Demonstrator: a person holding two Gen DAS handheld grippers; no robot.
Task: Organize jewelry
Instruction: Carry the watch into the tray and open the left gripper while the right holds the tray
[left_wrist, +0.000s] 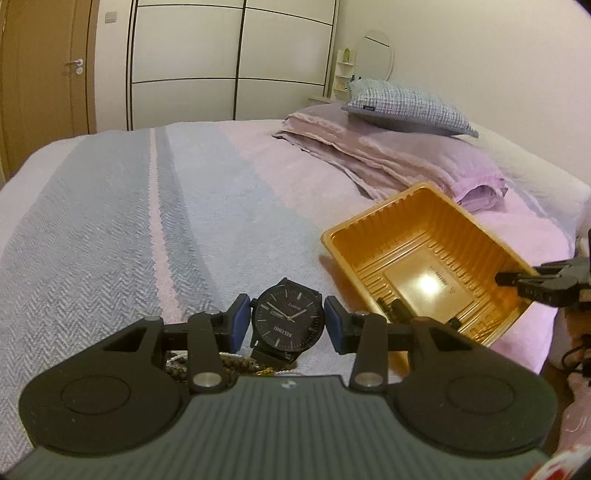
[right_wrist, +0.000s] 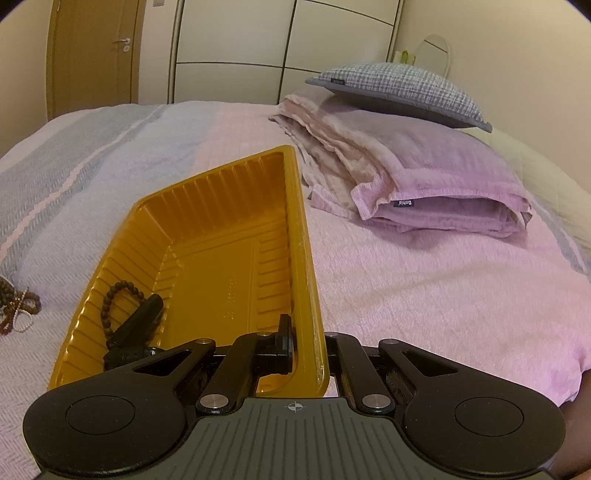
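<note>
Left gripper (left_wrist: 288, 319): black round-faced wristwatch (left_wrist: 289, 316) clamped by its case between the blue pads (left_wrist: 236, 322), held clear of the striped bedspread (left_wrist: 147, 221).
Right gripper (right_wrist: 312, 349): closed on the right rim of the gold ribbed plastic tray (right_wrist: 229, 236), near the bed's near edge.
Tray contents: dark bead bracelet (right_wrist: 120, 299), black object beside it.
Bedspread: beaded jewelry pile (right_wrist: 16, 306) left of tray.
</note>
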